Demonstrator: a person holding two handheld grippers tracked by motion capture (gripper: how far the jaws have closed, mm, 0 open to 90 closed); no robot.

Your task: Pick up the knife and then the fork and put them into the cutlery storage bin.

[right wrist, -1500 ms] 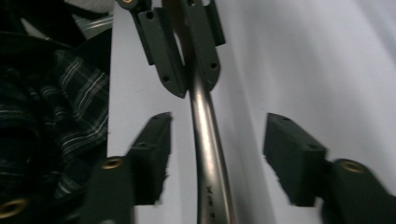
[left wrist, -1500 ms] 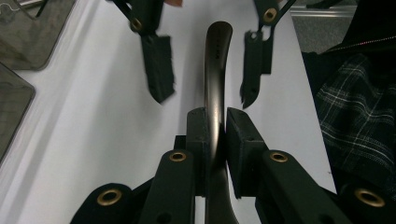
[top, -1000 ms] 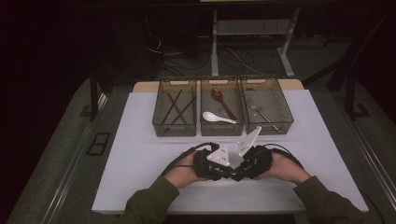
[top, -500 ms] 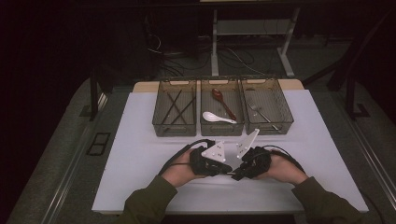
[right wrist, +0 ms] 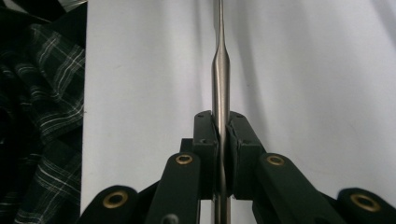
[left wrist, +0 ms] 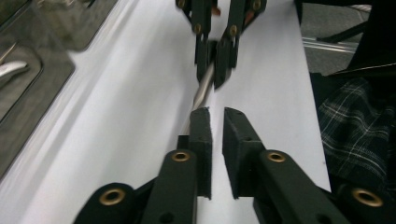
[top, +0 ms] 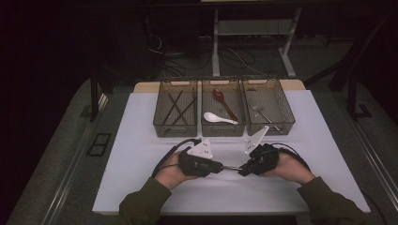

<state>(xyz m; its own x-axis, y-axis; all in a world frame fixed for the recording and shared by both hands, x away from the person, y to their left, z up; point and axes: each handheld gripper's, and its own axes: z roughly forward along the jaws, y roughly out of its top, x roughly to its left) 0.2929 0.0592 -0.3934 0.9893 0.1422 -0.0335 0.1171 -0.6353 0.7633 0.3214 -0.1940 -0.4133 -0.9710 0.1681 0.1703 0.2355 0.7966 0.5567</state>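
A slim metal utensil (top: 231, 168) spans the short gap between my two grippers, low over the white table. In the right gripper view my right gripper (right wrist: 220, 121) is shut on its handle (right wrist: 220, 70), which runs straight ahead. My left gripper (left wrist: 215, 116) faces the right gripper (left wrist: 214, 70). Its jaws have just been opening and stand slightly apart with nothing between them. The utensil (left wrist: 201, 91) passes beside the left pad. In the high view the left gripper (top: 220, 166) and right gripper (top: 241, 171) point at each other.
Three clear trays stand in a row at the back. The left tray (top: 176, 132) holds dark chopsticks (top: 176, 108). The middle tray (top: 222, 132) has a red spoon (top: 220, 97) and a white spoon (top: 216, 118). The right tray (top: 287, 112) holds metal cutlery (top: 260, 112).
My left hand has drawn away to the left, so the two grippers now stand apart. The utensil stays in the right gripper, which has hardly moved.
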